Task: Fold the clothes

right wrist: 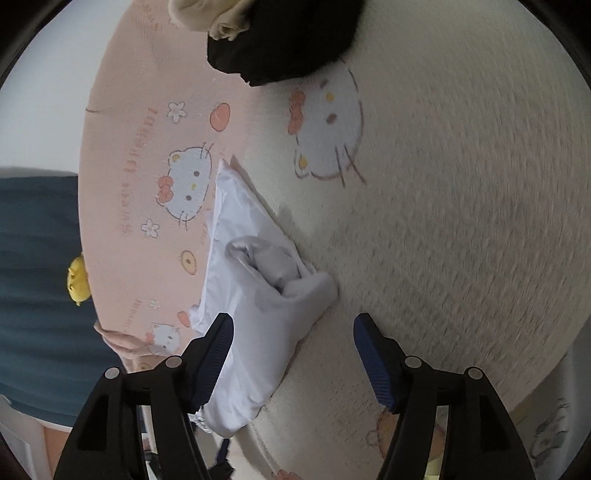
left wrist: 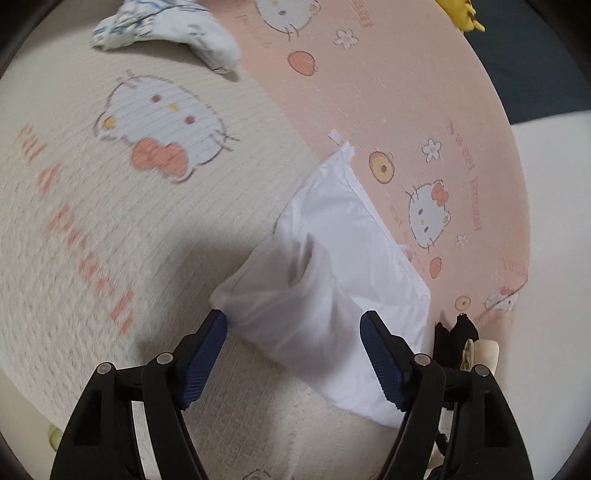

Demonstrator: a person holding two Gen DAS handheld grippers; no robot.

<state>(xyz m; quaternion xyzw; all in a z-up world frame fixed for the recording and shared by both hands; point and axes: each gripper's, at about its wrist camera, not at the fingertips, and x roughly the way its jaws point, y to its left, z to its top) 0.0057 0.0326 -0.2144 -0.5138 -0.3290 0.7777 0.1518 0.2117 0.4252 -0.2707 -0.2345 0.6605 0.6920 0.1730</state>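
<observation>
A folded white garment lies on a cream and pink cartoon-cat bed cover. In the left wrist view my left gripper stands open just above the garment's near end, its blue pads apart and not pressing the cloth. The right wrist view shows the same white garment with a bunched fold on top. My right gripper is open over its near edge; the left pad is over the cloth, the right pad over bare cover.
A white and blue patterned cloth lies at the far side in the left wrist view. A pile of black and cream clothes sits at the top of the right wrist view. A yellow plush toy lies past the cover's edge on a dark blue surface.
</observation>
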